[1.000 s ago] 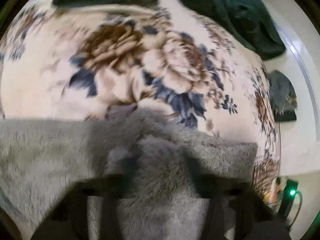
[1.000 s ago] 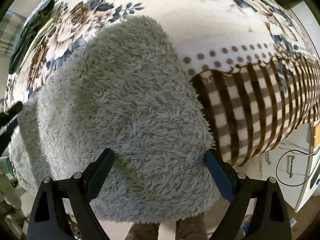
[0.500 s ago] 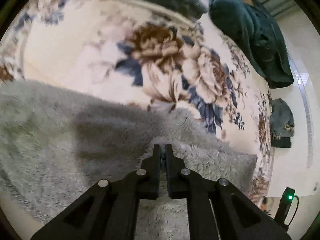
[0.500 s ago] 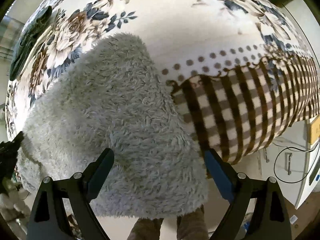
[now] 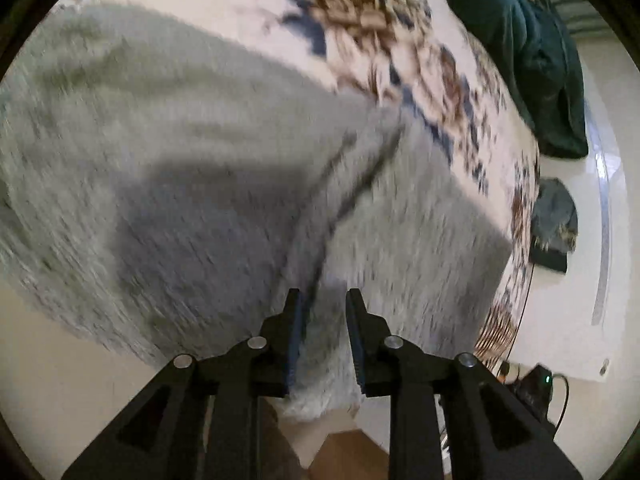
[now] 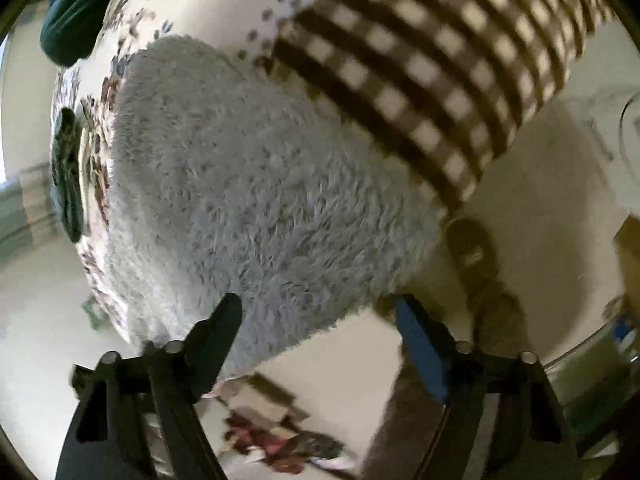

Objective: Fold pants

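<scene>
The fluffy grey pants (image 5: 192, 168) lie spread on a floral blanket, reaching its near edge. In the left wrist view a fold ridge runs up the middle. My left gripper (image 5: 322, 312) has its jaws a little apart with grey fleece between them at the near hem; whether they pinch it is unclear. In the right wrist view the pants (image 6: 260, 192) form a rounded folded mass at the bed edge. My right gripper (image 6: 318, 312) is wide open and empty, fingertips at the pants' near edge.
The floral blanket (image 5: 400, 32) has a brown checked border (image 6: 420, 72) hanging over the bed edge. Dark green garments (image 5: 532, 68) lie at the far right of the bed. Pale floor, a slipper (image 6: 472, 248) and cables lie beside the bed.
My left gripper went from wide open to shut, and now stands slightly apart while pulling back toward the near hem. My right gripper stayed open and drew back and down off the bed edge.
</scene>
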